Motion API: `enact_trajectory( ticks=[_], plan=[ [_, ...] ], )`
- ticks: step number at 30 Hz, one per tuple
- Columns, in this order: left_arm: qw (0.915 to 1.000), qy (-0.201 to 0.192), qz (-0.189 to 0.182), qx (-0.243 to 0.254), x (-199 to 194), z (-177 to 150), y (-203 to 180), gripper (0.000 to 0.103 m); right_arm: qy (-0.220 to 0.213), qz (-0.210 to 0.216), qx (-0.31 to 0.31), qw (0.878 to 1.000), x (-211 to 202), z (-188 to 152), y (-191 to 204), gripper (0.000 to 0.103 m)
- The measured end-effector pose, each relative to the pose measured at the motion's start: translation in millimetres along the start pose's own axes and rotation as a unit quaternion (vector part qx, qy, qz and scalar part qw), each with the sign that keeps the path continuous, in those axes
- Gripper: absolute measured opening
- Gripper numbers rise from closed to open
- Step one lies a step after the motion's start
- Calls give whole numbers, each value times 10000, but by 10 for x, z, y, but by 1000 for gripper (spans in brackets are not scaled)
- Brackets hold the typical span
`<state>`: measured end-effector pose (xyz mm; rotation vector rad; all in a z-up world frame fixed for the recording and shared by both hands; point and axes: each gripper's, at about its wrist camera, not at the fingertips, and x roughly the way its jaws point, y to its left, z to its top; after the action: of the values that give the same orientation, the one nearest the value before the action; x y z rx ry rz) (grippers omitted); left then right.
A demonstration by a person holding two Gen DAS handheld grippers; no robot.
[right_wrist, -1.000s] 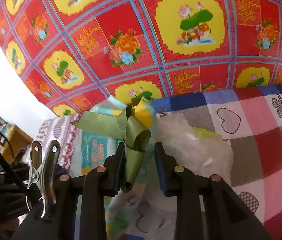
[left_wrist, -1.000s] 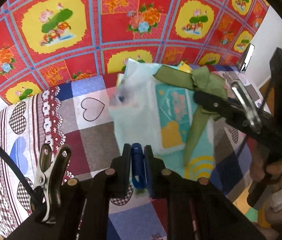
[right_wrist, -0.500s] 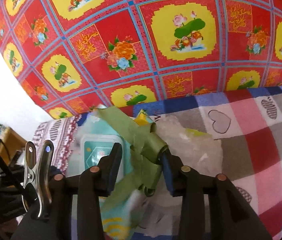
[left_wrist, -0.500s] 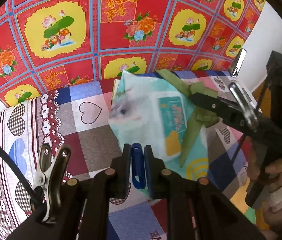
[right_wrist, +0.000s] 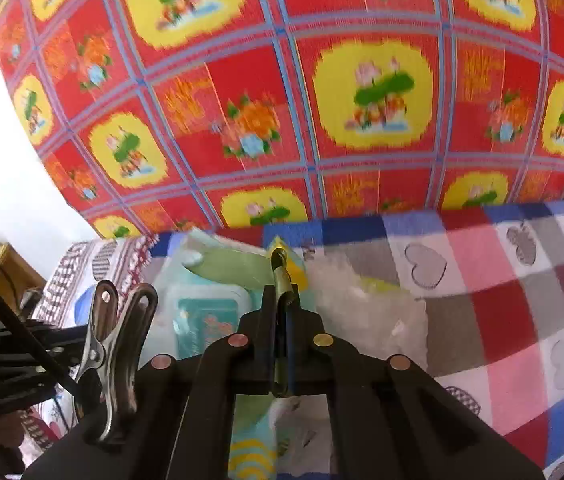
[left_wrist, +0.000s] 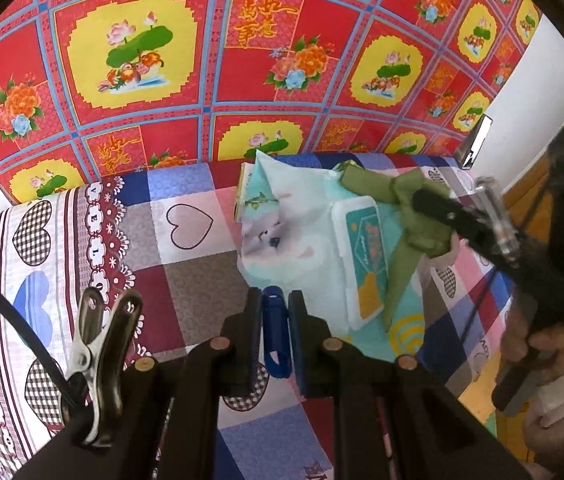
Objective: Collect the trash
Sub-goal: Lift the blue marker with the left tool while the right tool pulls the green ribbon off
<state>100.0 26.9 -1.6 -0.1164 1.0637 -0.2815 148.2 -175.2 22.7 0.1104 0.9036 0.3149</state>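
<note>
A pale teal wet-wipes pack with a white lid lies on the patchwork bedspread; it also shows in the right wrist view. An olive-green ribbon bow lies across it. My right gripper is shut on the green ribbon; it shows at the right of the left wrist view. My left gripper is shut, with only its blue pads between the jaws, just short of the pack's near edge. A crumpled clear plastic wrapper lies right of the pack.
A red and yellow floral cloth hangs behind the bed. A yellow-edged packet pokes out behind the pack. A white wall and a wooden floor lie to the right.
My right gripper has closed on the green ribbon; a second ago it was open around the bow. The left gripper has stayed shut near the pack.
</note>
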Motion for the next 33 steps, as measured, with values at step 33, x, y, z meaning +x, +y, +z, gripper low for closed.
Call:
enact_trajectory(
  ticks=[33],
  plan=[
    [9952, -275, -560, 752, -422, -337, 190, 14, -364, -216, 255, 9988, -855, -620, 902, 4]
  ],
)
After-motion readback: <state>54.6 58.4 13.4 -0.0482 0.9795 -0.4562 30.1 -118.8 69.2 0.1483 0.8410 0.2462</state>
